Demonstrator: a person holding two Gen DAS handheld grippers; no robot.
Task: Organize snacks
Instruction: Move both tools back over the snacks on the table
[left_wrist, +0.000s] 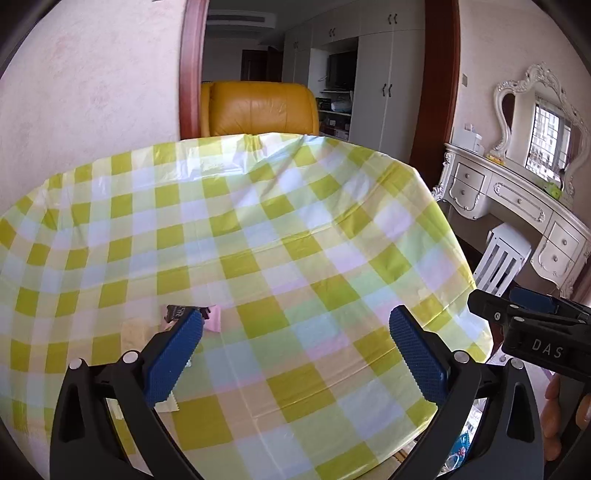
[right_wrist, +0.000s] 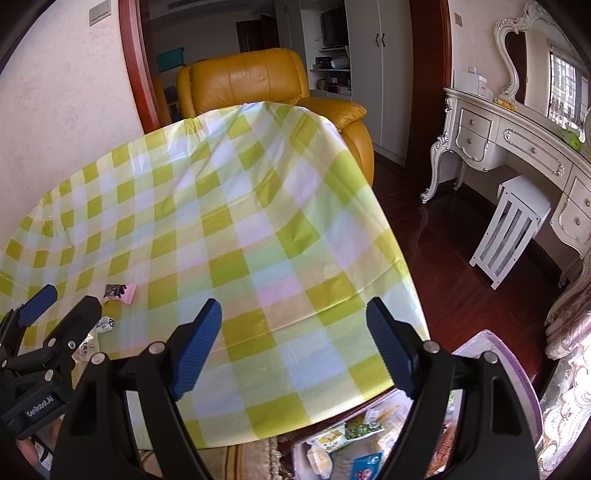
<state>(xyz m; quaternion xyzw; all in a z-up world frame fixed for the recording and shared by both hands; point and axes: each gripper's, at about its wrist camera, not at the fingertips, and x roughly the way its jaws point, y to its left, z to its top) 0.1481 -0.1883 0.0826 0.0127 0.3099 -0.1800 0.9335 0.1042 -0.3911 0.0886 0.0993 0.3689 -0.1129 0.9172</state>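
Both grippers empty, fingers spread: left gripper (left_wrist: 295, 354), right gripper (right_wrist: 293, 350). Pink-black snack packet (right_wrist: 119, 291) lies on the checked surface (right_wrist: 258, 221) at lower left of the right view, long axis roughly sideways, beside the left fingers (left_wrist: 177, 358); left hand nearer

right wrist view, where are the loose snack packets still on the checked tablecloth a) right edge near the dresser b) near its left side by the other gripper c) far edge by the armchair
b: the pink and black packet and a small white one lie on the tablecloth at its left, close to the left gripper.
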